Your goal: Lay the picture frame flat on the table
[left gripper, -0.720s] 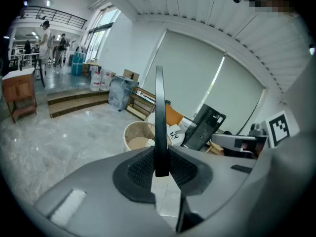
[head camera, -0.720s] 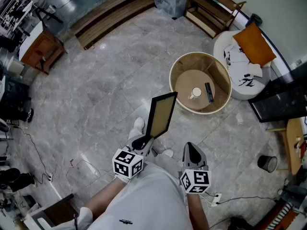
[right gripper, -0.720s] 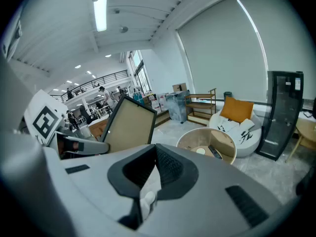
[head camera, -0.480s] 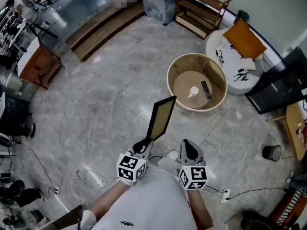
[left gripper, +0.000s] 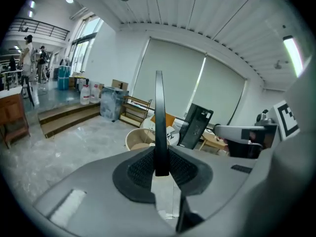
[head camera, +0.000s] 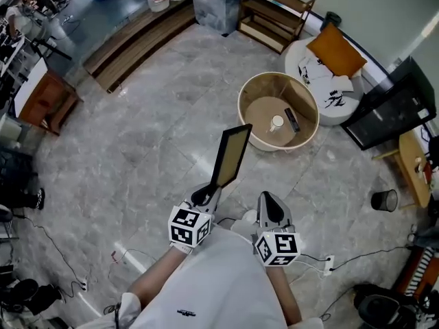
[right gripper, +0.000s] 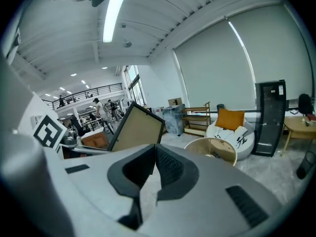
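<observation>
- Head view: the left gripper (head camera: pixel 204 196) holds the picture frame (head camera: pixel 230 156) by its lower edge. The frame stands nearly upright in the air over the floor, just left of the middle of the frame. The right gripper (head camera: pixel 269 211) sits beside it, lower centre, carrying nothing. The round worktop (head camera: pixel 244 94) with a raised rim stands in the upper centre, well apart from the frame, and holds 1 white cup (head camera: pixel 277 122) and 1 dark slim object (head camera: pixel 292 120).
- Left gripper view: the frame shows edge-on as a thin dark vertical line at centre, and the jaws are clamped on its bottom edge. Part of the round worktop shows behind it, right of centre.
- Right gripper view: the jaws are pressed together with nothing between them. The frame's tan face and dark border appear left of centre, clear of the jaws, with the round worktop at right.
- Step in hand, as I judge it: the carry. The frame is gripped and off any surface, and the laying-down has not begun.
- The next move likely calls for bringing the frame over the worktop's bare area, away from the cup and the dark object, clearing the rim, then tipping it from upright to level before the jaws let go.
</observation>
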The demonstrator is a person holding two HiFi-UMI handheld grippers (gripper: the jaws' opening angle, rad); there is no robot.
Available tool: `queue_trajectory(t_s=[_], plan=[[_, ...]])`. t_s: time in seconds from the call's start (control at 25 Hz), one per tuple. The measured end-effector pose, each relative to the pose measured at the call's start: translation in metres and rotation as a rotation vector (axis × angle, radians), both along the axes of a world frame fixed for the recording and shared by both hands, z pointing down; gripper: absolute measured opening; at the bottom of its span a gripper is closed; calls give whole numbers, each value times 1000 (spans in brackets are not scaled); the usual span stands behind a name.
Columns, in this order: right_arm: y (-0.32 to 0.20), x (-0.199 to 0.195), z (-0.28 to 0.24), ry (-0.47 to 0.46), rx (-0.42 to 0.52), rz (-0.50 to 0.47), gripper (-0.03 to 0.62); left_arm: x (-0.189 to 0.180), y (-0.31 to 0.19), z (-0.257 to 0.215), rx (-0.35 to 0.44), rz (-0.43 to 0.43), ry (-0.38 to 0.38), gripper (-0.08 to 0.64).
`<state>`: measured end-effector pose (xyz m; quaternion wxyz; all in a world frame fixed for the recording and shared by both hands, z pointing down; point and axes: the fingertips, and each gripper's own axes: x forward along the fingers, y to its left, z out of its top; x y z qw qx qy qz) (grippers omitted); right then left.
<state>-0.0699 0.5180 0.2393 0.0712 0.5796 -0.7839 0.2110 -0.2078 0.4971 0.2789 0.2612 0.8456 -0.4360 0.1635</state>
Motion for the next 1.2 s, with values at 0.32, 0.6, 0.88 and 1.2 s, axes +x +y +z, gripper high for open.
queue_trajectory(t_s=[0.32, 0.6, 0.88, 1.2], plan=[[-8, -36, -4, 26, -2, 69, 6, -47, -10, -10, 8, 40, 24, 67], [-29, -71, 17, 49, -36, 37, 6, -85, -37, -10, 21, 55, 39, 67], [-78, -70, 22, 67, -48, 26, 6, -91, -86, -5, 6, 50, 40, 67], [-177, -39, 44, 15, -83, 15, 6, -55, -180, 18, -38, 43, 15, 67]])
